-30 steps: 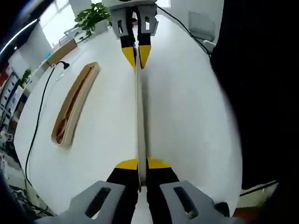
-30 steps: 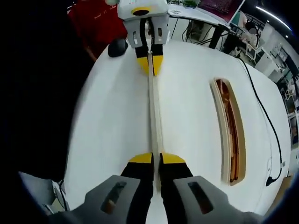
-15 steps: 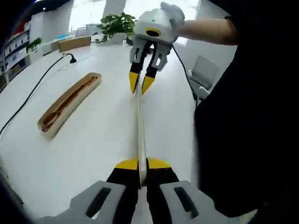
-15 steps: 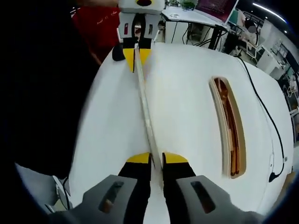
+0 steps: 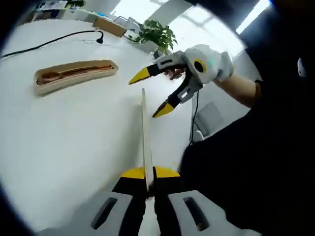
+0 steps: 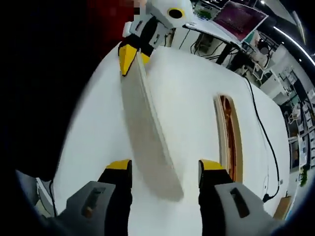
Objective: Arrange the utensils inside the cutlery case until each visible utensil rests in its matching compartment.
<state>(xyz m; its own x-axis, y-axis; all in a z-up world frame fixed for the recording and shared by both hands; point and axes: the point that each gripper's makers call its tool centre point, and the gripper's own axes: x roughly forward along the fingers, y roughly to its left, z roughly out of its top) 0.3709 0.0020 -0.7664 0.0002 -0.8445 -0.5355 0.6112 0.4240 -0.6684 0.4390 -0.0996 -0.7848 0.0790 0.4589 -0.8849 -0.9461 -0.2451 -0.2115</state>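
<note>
A long pale wooden lid (image 5: pixel 145 132) juts forward over the white table (image 5: pixel 69 142), edge-on, with my left gripper (image 5: pixel 149 173) shut on its near end. Past its far tip, my right gripper (image 5: pixel 147 96) hangs open, its yellow fingertips spread on either side of the lid without touching it. In the right gripper view the lid (image 6: pixel 147 137) lies broad between my right gripper's (image 6: pixel 165 167) open jaws, and the left gripper (image 6: pixel 130 51) clamps its far end. The wooden cutlery case (image 5: pixel 74 76) lies on the table with a brown spoon-like utensil inside, also visible as the case (image 6: pixel 229 137).
A black cable (image 5: pixel 49 39) runs across the far table, and a potted plant (image 5: pixel 157 34) stands behind it. A person's dark clothing fills the right of the left gripper view. Desks and a monitor (image 6: pixel 241 14) lie beyond the table.
My right gripper has opened and let go of the lid's end, which it held a second ago. The left gripper keeps its hold, and both views have swung.
</note>
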